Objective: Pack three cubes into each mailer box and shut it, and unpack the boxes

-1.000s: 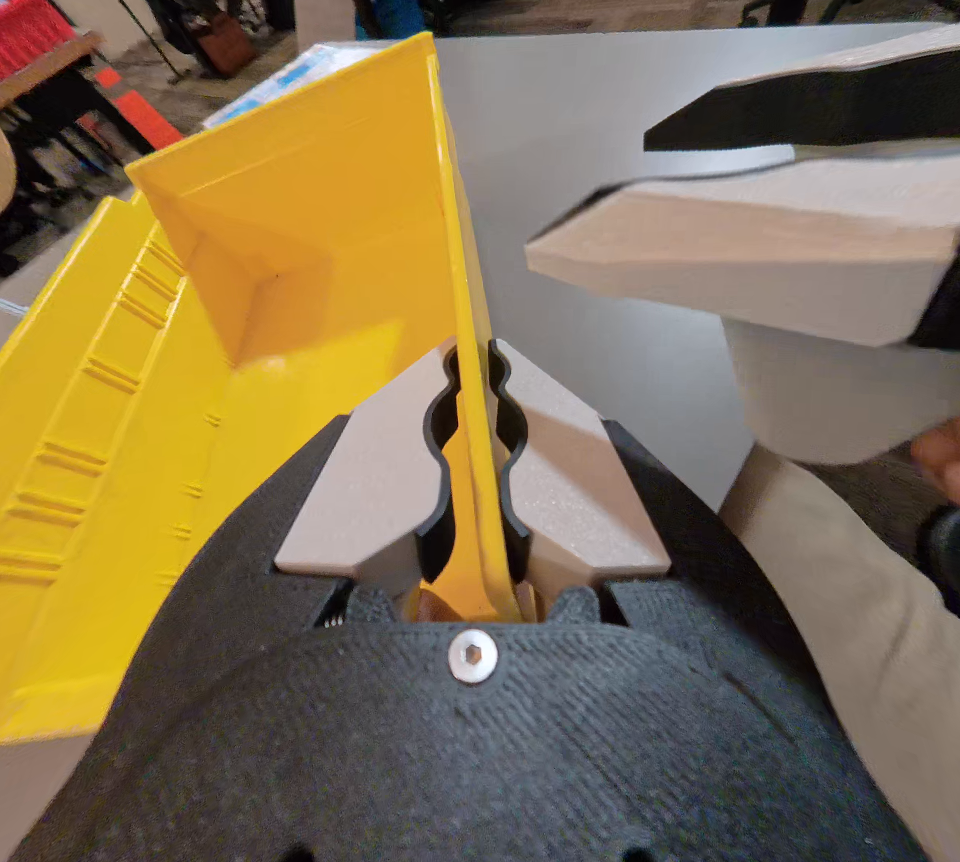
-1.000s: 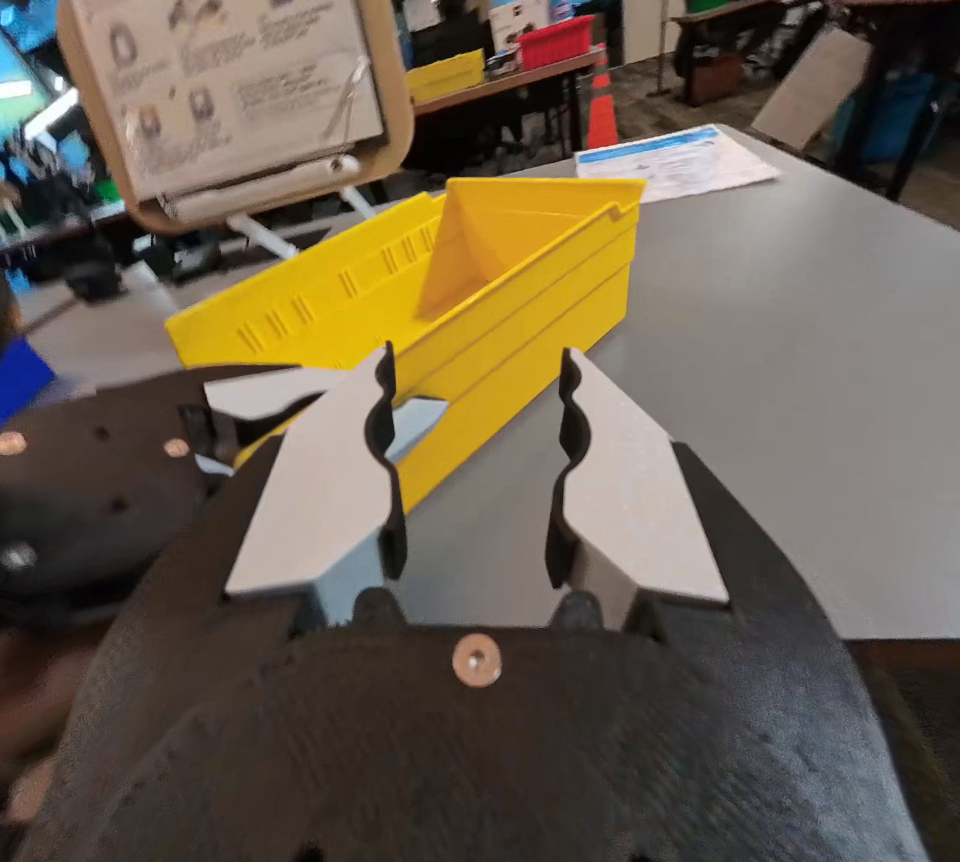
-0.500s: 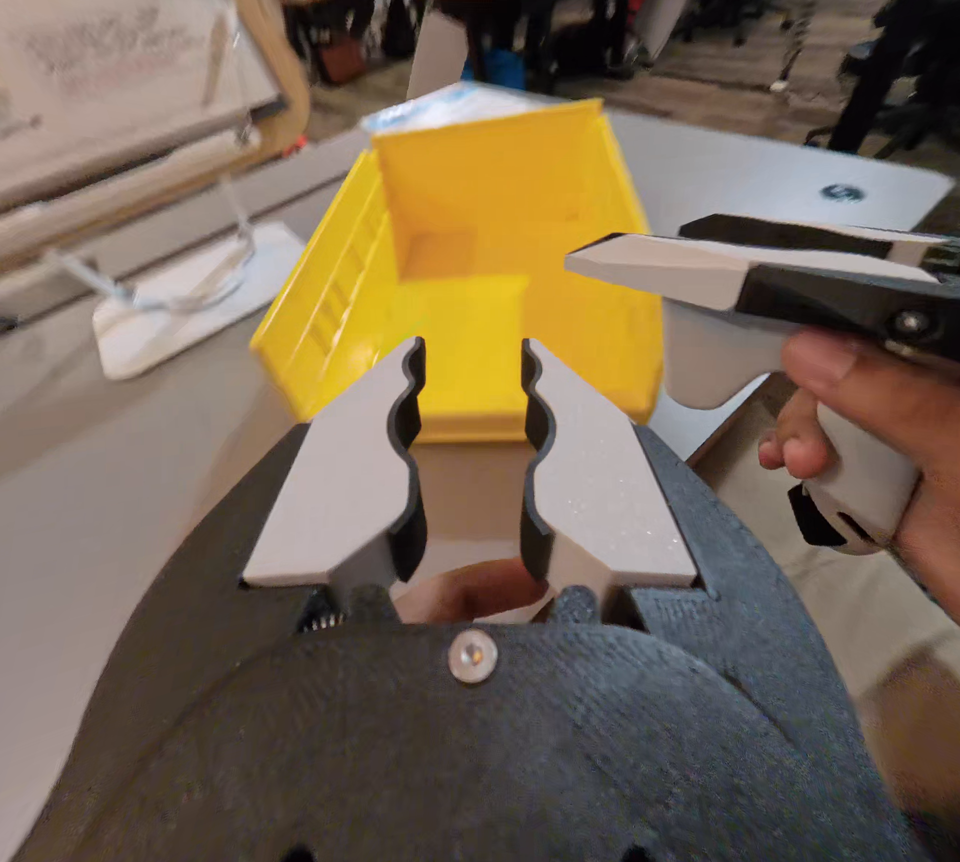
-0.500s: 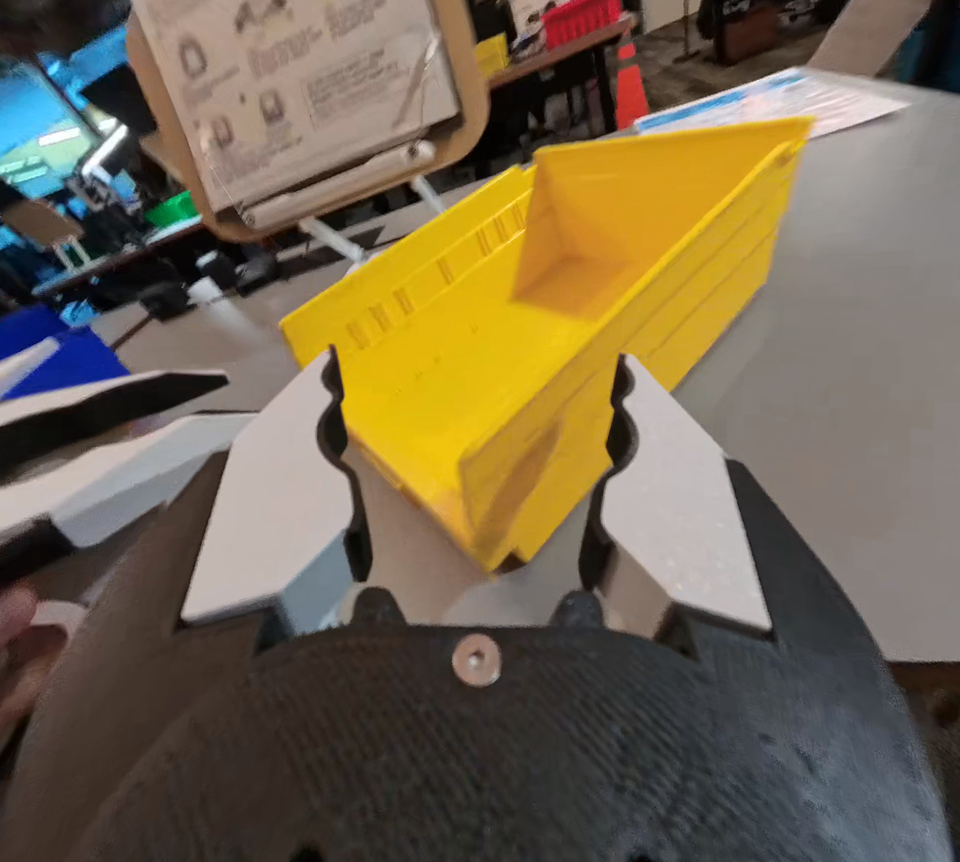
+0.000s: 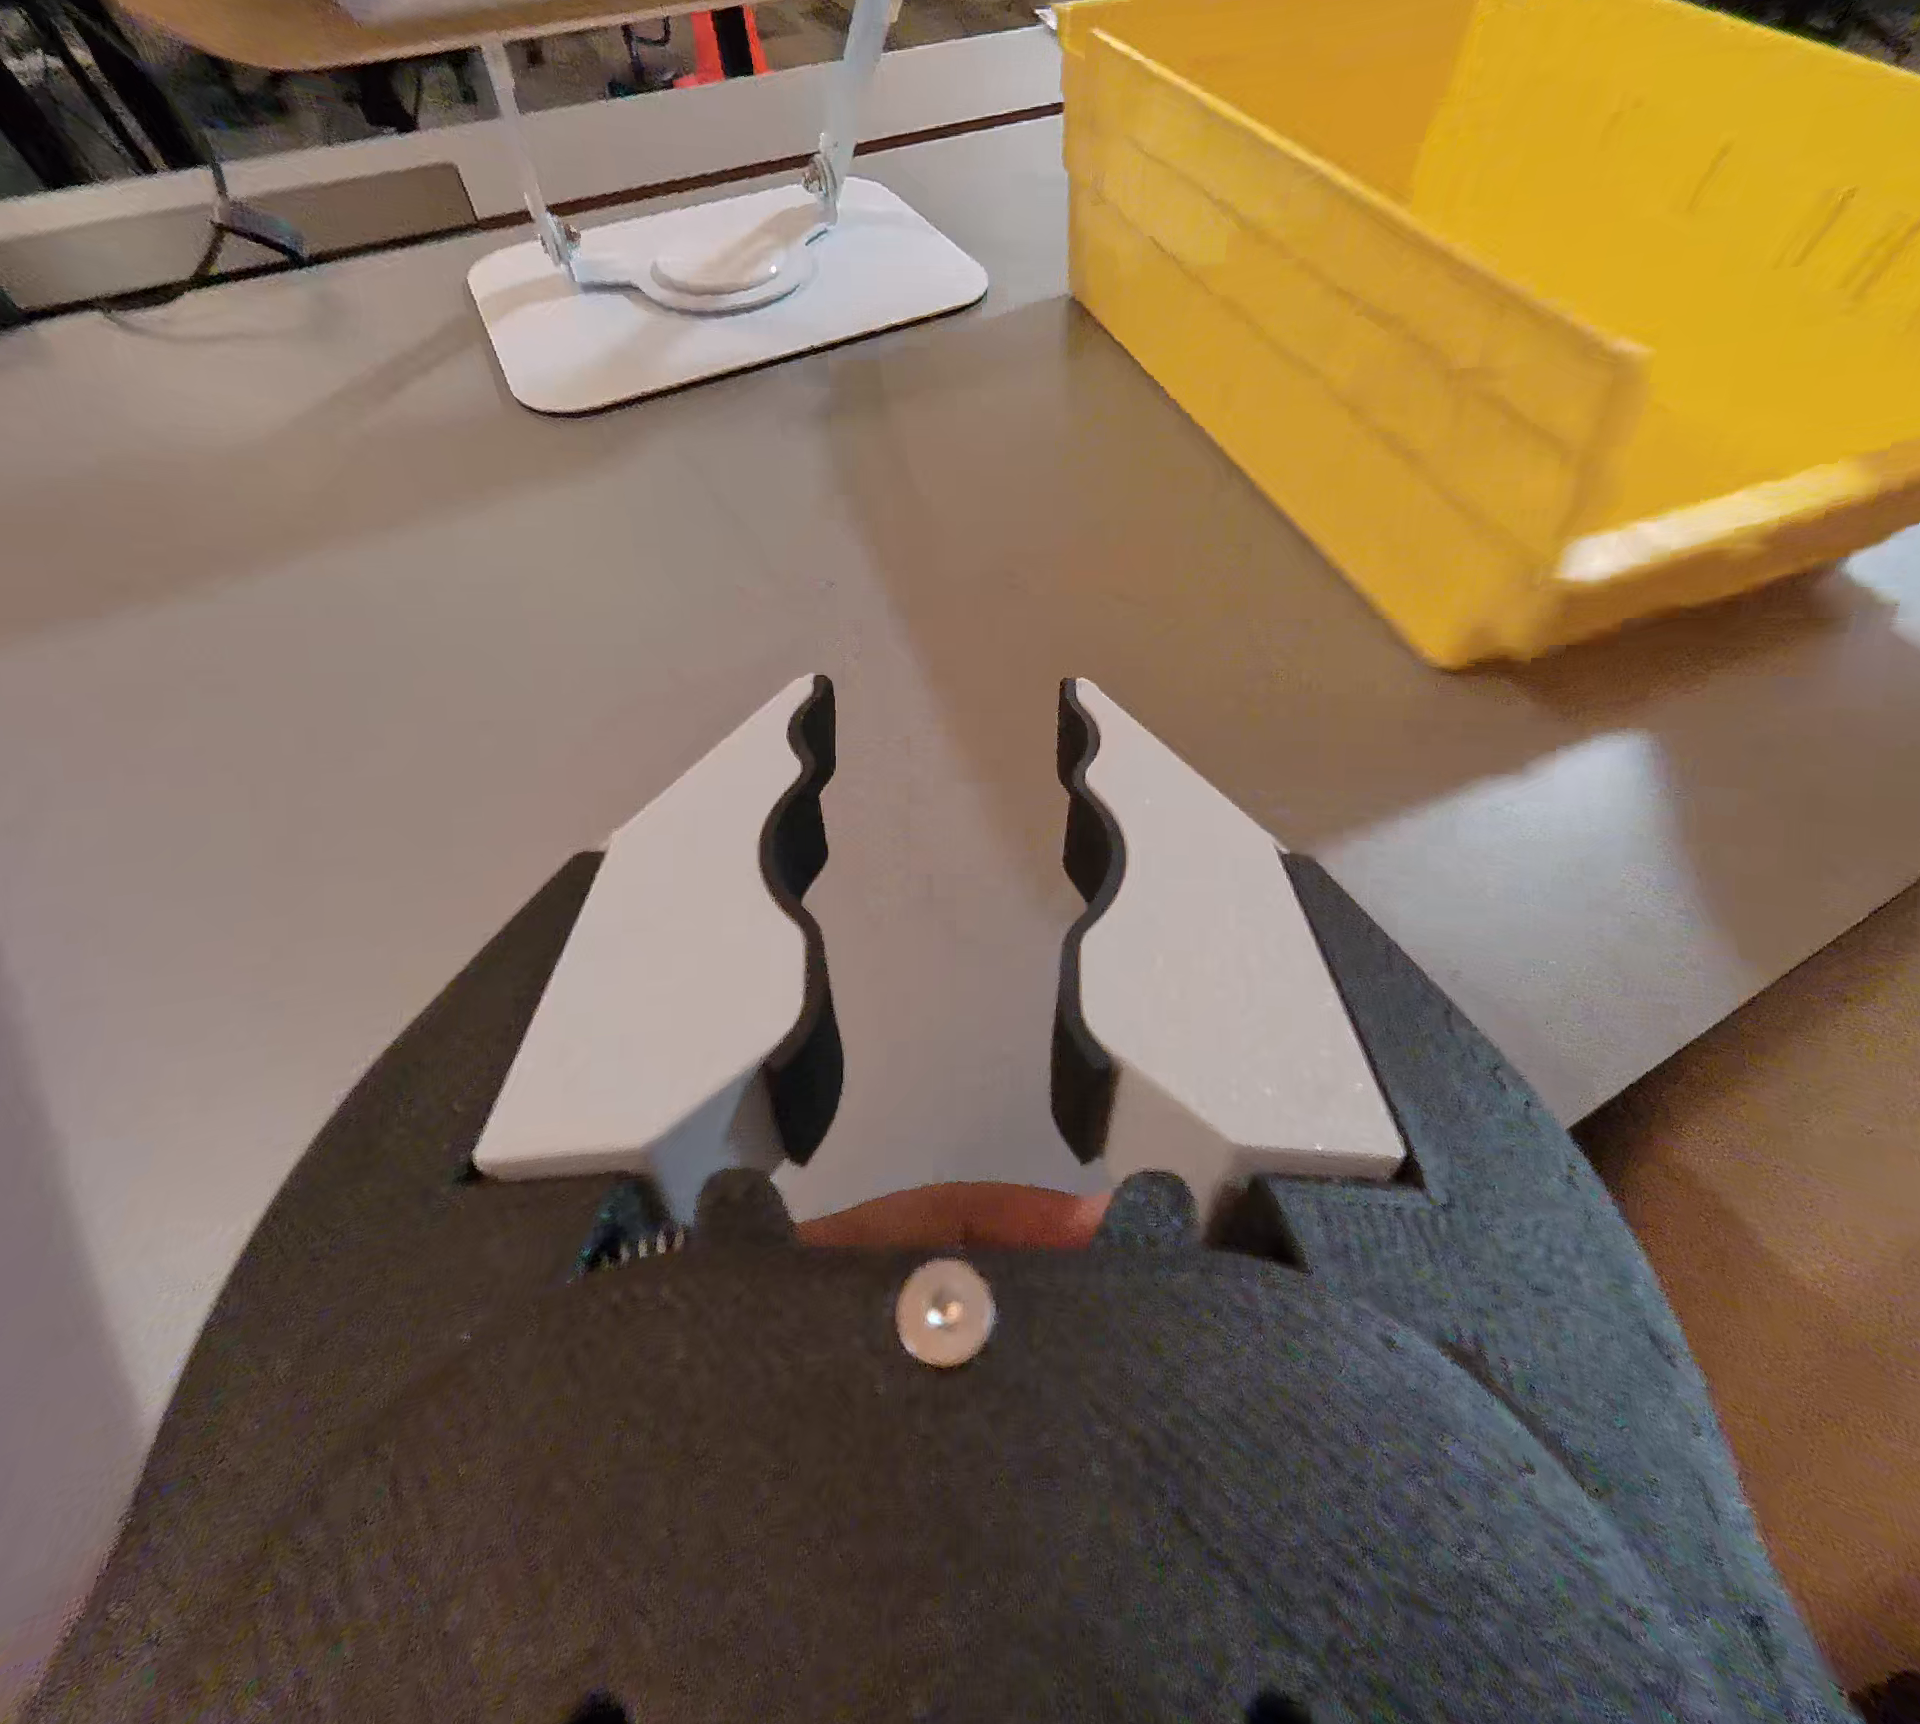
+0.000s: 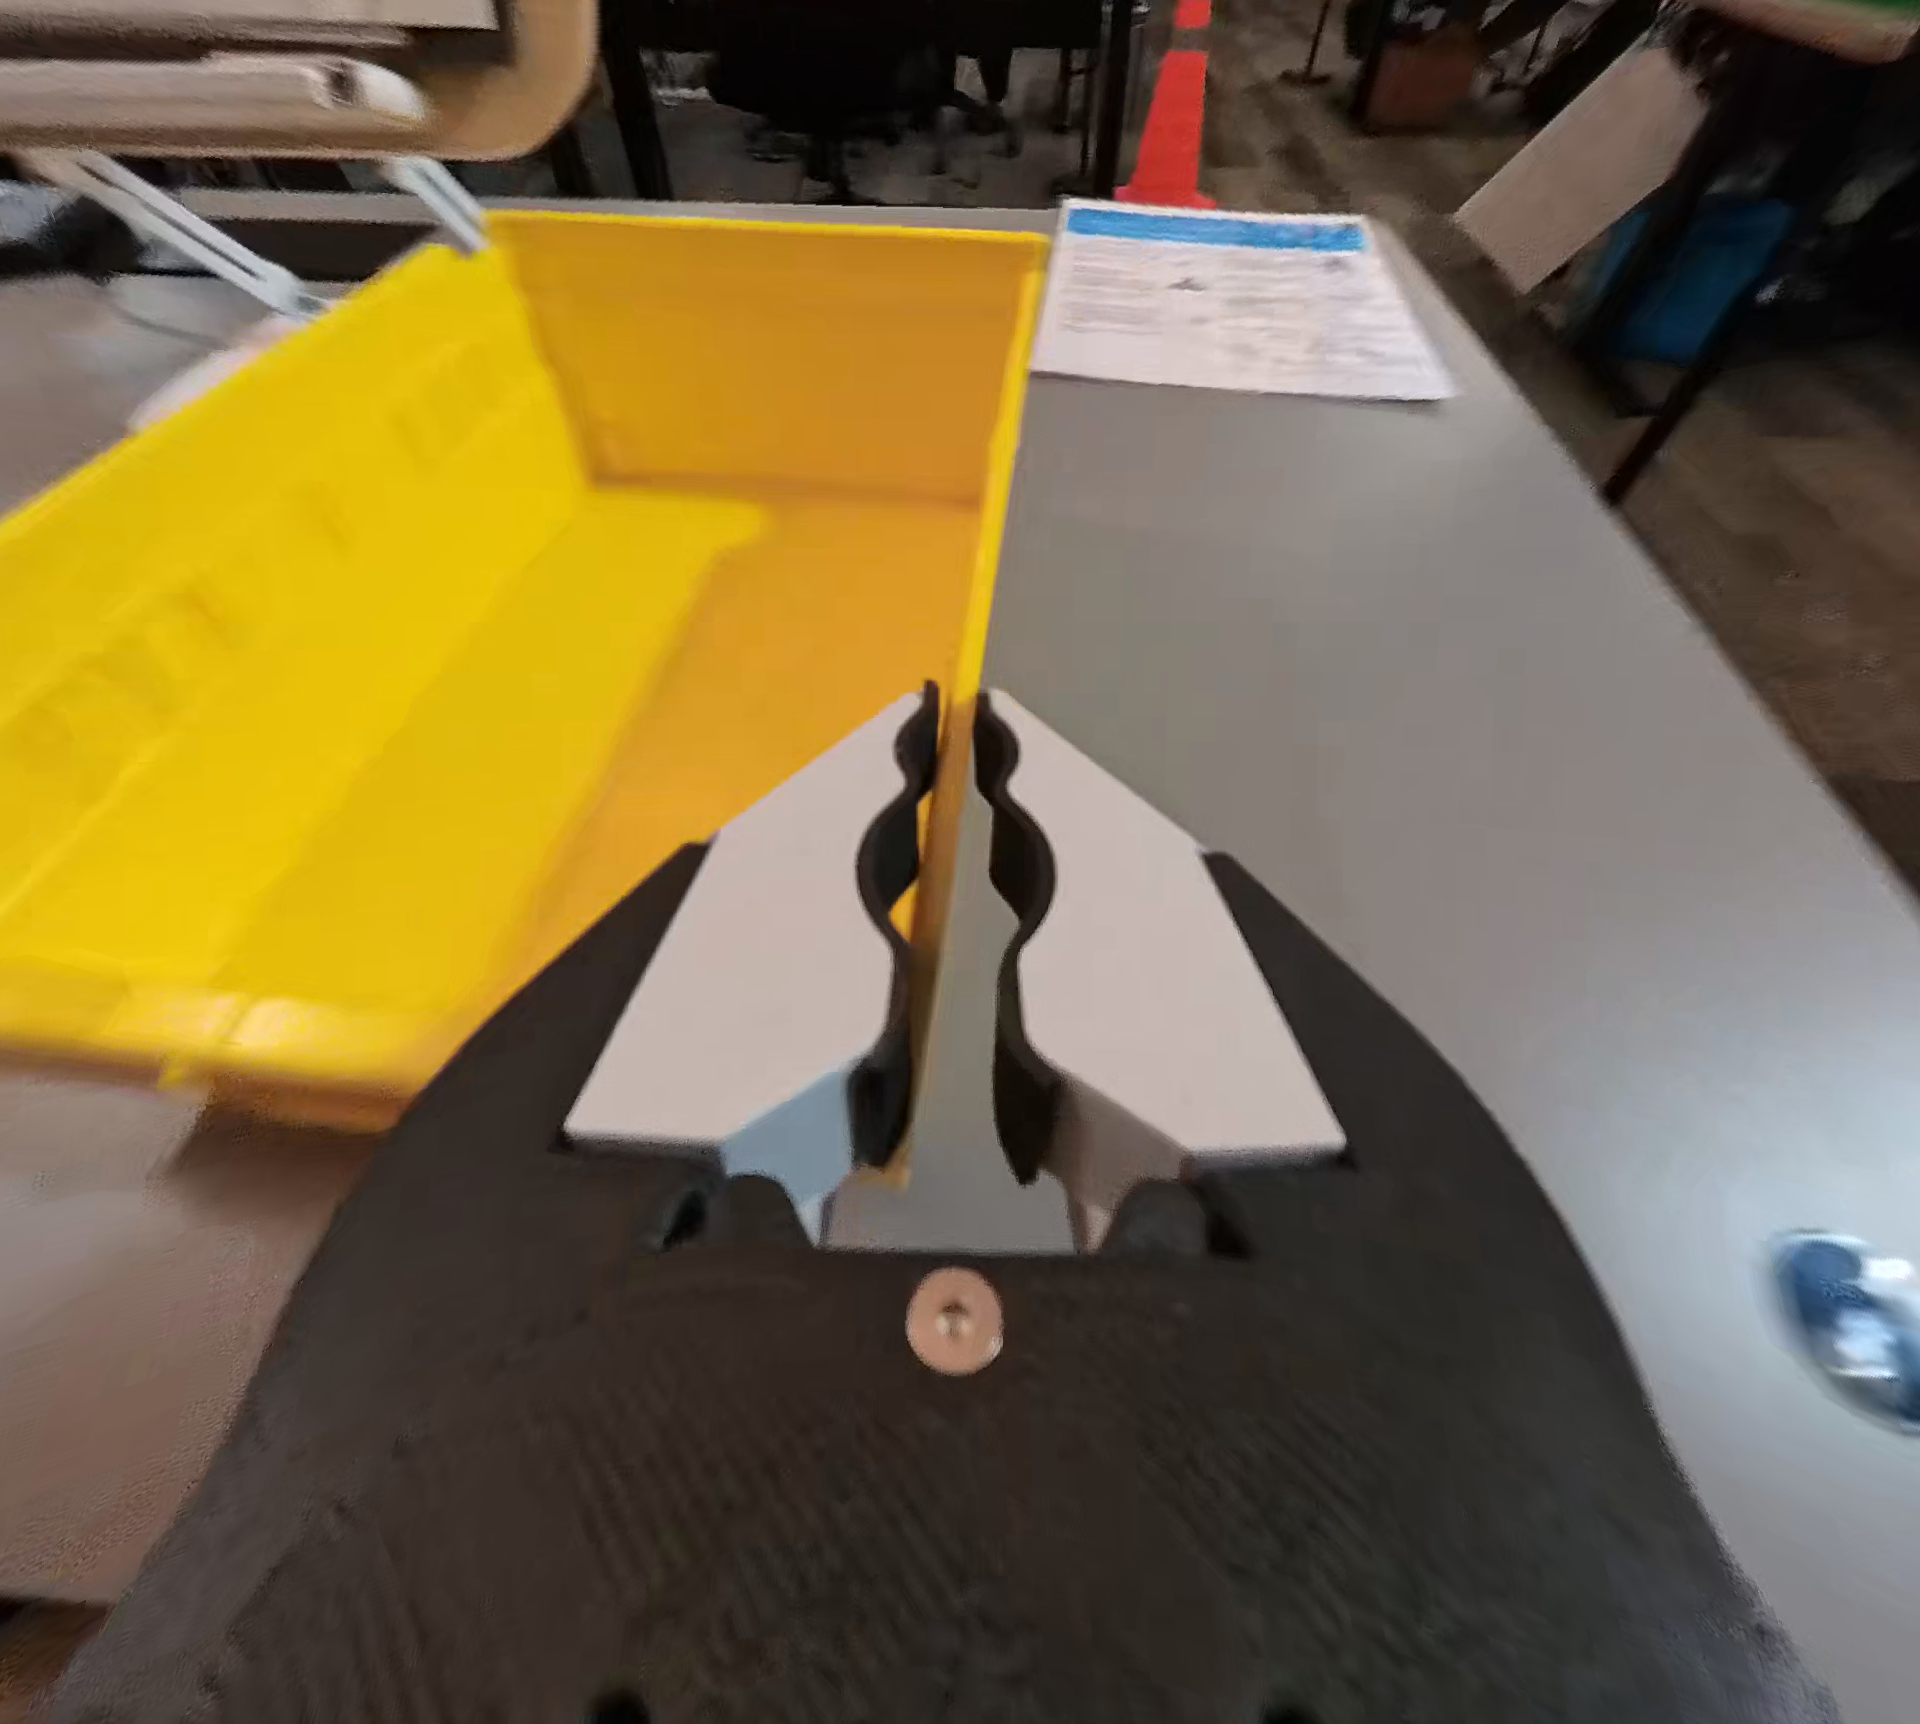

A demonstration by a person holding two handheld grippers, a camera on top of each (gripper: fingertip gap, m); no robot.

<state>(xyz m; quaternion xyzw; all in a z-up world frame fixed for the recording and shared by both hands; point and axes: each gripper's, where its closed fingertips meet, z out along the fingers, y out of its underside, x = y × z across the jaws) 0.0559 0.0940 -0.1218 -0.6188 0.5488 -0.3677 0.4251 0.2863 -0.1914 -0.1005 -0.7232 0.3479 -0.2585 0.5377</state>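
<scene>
Pinching the thin side wall of the smooth yellow plastic bin [image 6: 436,687], right gripper [image 6: 953,698] | left gripper [image 5: 943,687] hanging spread, holding nothing, over matte grey table [image 5: 416,635] | bin's far edge getting cut off

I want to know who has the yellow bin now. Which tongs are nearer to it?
The right tongs: they are shut on the yellow bin's side wall. The left tongs are open over bare table, apart from the bin.

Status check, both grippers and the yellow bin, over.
Left gripper open, empty, over bare table. Right gripper shut on yellow bin side wall. Bin empty; no cubes or mailer boxes in view. Nothing in the way.
</scene>
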